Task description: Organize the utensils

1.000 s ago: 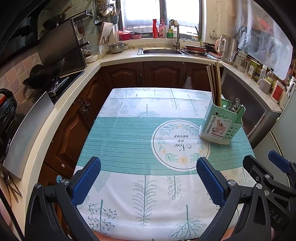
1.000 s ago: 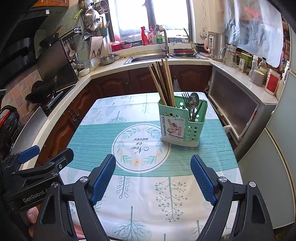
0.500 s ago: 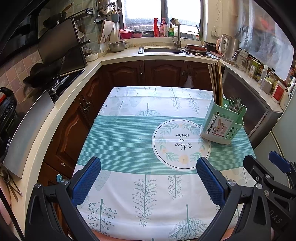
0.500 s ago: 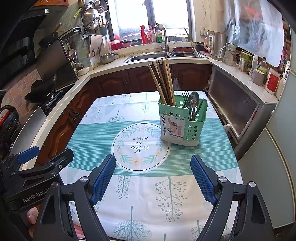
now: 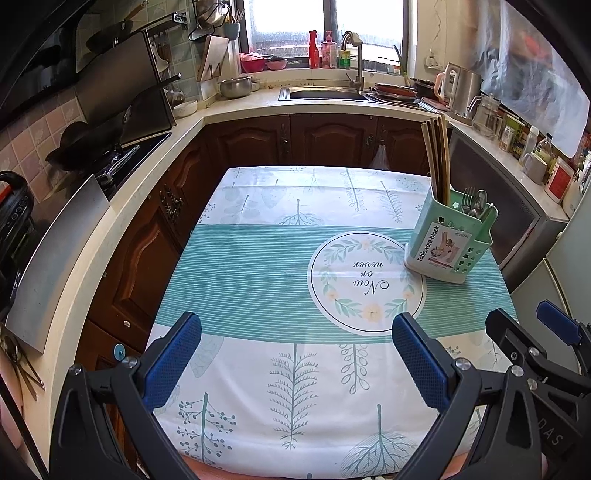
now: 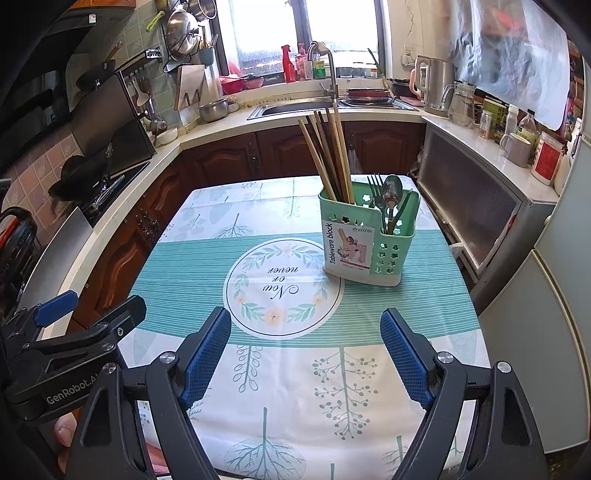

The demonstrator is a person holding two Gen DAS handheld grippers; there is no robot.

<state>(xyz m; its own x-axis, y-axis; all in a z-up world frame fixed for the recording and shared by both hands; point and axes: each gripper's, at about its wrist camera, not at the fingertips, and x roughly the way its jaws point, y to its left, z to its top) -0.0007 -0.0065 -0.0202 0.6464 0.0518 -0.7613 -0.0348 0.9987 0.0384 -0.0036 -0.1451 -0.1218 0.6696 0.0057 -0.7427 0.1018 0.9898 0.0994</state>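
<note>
Patterned tablecloth (image 5: 258,266) covers table. Behind: sink (image 5: 325,94) with faucet (image 5: 351,40) under window, kettle (image 6: 436,86) on right counter, wok (image 5: 85,142) on stove left, pans (image 6: 181,31) hanging.

The surface (image 6: 369,398) is covered by a cloth (image 5: 258,258) printed with pale trees and leaves on white, crossed by a wide teal striped band. A white round emblem (image 6: 282,286) ringed with a leafy wreath sits in that band, its lettering reading upside down from the near side. A green caddy (image 6: 364,243) stands upright on the band at the right, touching the emblem's far right edge. It holds chopsticks (image 6: 328,155) and cutlery (image 6: 388,199).
</note>
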